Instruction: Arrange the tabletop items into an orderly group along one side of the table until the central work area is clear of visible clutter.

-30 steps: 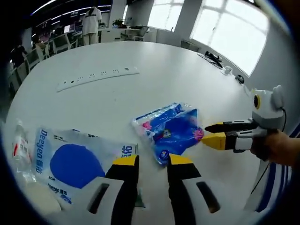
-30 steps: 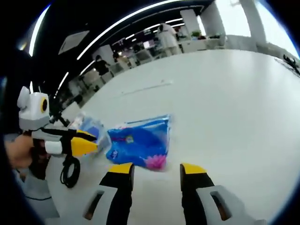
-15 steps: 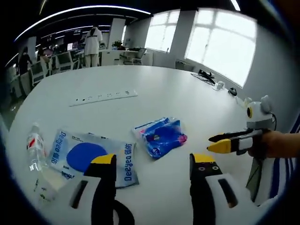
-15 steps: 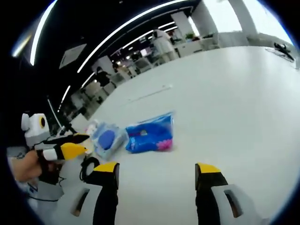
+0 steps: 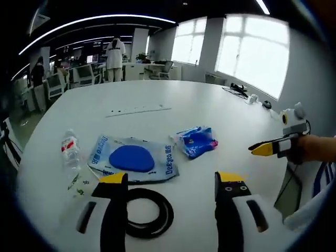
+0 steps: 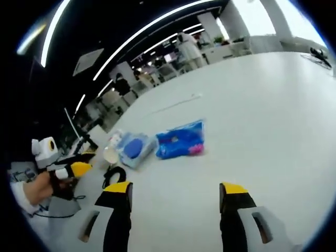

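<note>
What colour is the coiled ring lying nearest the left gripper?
Black; the ring shows best in the left gripper view.

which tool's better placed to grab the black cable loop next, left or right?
Left, probably. The black cable loop lies right between the open left tool's jaws; from the right tool it sits off to the side, farther away.

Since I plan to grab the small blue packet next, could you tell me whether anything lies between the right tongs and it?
Nothing visible does: bare table lies between the open right tongs and the packet.
</note>
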A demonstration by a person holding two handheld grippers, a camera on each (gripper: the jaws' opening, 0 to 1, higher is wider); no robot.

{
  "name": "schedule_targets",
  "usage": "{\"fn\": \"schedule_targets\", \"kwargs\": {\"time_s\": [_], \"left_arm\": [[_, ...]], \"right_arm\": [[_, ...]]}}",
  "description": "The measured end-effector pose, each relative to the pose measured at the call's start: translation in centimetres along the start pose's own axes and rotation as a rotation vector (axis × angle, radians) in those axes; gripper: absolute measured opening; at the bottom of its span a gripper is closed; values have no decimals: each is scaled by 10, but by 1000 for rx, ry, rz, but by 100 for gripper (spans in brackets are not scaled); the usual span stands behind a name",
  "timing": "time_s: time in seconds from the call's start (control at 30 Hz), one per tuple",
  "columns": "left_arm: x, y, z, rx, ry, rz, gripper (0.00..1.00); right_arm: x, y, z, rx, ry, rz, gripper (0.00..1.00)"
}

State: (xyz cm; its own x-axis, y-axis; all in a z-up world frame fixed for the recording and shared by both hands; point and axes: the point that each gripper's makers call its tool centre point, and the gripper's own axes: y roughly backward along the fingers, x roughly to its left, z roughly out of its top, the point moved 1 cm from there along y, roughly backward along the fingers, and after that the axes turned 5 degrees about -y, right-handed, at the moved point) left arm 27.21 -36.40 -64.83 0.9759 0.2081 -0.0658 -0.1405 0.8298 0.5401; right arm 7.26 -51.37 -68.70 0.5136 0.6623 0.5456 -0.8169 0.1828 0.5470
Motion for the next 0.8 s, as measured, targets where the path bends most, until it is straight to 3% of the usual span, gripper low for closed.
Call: {"fn": "schedule_targets", "kwargs": {"time_s": [0.23, 0.8], "left_arm": [[9, 26, -3, -34, 13, 39, 67], [18, 36, -18, -24, 45, 67, 67]], "right_arm": [[9, 13, -9, 0, -16, 12, 68], [26, 0, -22, 10, -109, 30, 65]]}}
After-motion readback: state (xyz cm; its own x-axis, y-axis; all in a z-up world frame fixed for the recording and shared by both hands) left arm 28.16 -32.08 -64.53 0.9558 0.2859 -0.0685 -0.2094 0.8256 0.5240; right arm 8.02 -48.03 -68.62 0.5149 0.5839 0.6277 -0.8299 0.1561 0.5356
